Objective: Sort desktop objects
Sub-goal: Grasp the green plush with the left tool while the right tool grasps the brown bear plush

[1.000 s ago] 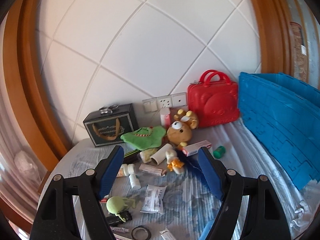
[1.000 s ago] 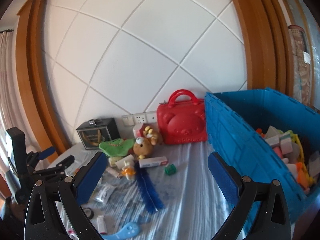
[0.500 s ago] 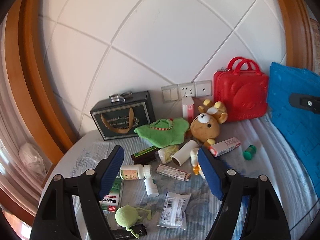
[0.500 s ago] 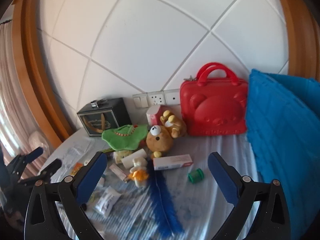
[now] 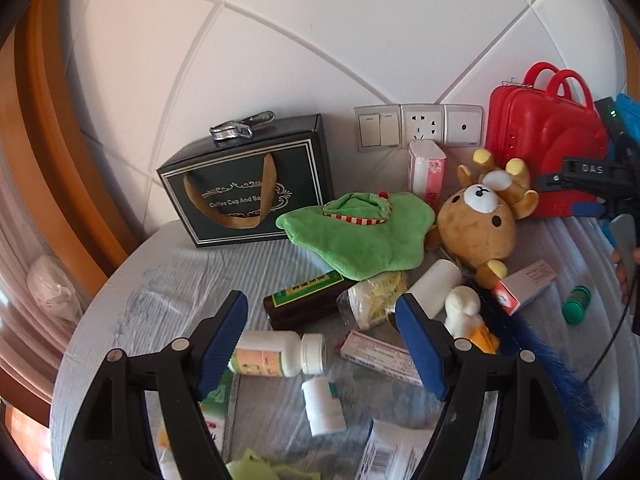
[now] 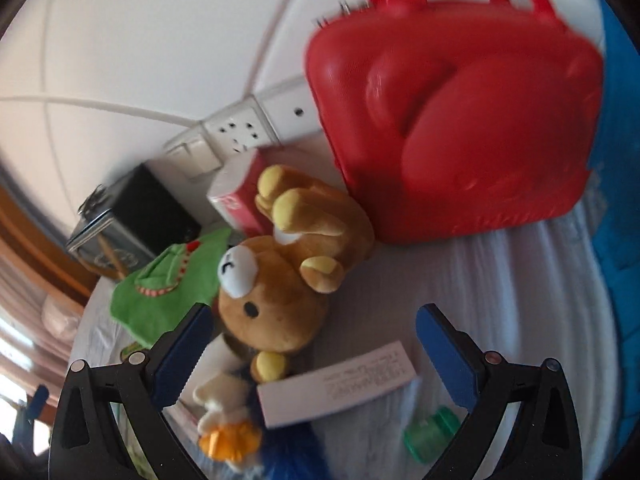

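My left gripper (image 5: 322, 316) is open above a clutter of small items: a white pill bottle (image 5: 276, 354), a dark brown box (image 5: 308, 300) and a clear snack packet (image 5: 372, 296); nothing is between its fingers. My right gripper (image 6: 310, 330) is open too, low over the brown teddy bear (image 6: 280, 280) and a white carton (image 6: 340, 380). The bear (image 5: 480, 216) lies beside a green plush (image 5: 360, 232). A small green cap (image 6: 430, 434) sits near the right finger. The right gripper also shows at the left wrist view's right edge.
A red toy suitcase (image 6: 460, 120) stands against the wall with a blue crate (image 6: 624, 200) to its right. A dark gift box (image 5: 248, 196) stands at the back left. A blue feather (image 5: 552, 376) and several packets lie on the grey cloth (image 5: 152, 292).
Both grippers have dropped and moved in toward the clutter. The right one swung left from the blue crate to over the teddy bear and rolled. Both stayed open.
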The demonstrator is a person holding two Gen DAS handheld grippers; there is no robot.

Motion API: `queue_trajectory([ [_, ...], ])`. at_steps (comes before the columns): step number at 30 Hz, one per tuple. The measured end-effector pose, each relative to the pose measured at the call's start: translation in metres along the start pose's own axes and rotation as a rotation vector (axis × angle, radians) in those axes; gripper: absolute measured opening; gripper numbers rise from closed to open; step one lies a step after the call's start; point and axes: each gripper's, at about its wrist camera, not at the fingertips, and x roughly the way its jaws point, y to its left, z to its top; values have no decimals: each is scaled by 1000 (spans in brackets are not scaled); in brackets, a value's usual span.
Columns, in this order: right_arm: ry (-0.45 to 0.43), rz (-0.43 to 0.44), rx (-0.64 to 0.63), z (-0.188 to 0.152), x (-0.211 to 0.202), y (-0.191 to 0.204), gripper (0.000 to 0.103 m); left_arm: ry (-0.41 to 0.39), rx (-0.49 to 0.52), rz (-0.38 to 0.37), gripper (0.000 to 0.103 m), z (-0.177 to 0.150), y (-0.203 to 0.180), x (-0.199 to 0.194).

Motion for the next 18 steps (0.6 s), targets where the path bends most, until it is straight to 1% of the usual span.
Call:
queue_trajectory([
  [4,8,15,96,9,43,-9,103,15,-10,-29,76,4,3,27],
  [6,13,18,131,11,58,-11,103,26,-9,-39,76,5,4,37],
  [8,19,24,145,13,73,-11,103,43,1,-49,76,7,6,51],
  [9,14,24,148,14,79,-12,103,55,-4,-69,76,9,8,59],
  [15,-18,13,142,21,96,-13,103,101,-35,-131,76,22,21,98],
  [17,-32,6,127,21,96,-11,103,117,-64,-151,76,27,24,112],
  [18,-37,3,118,21,95,-11,103,121,-81,-178,76,30,25,119],
])
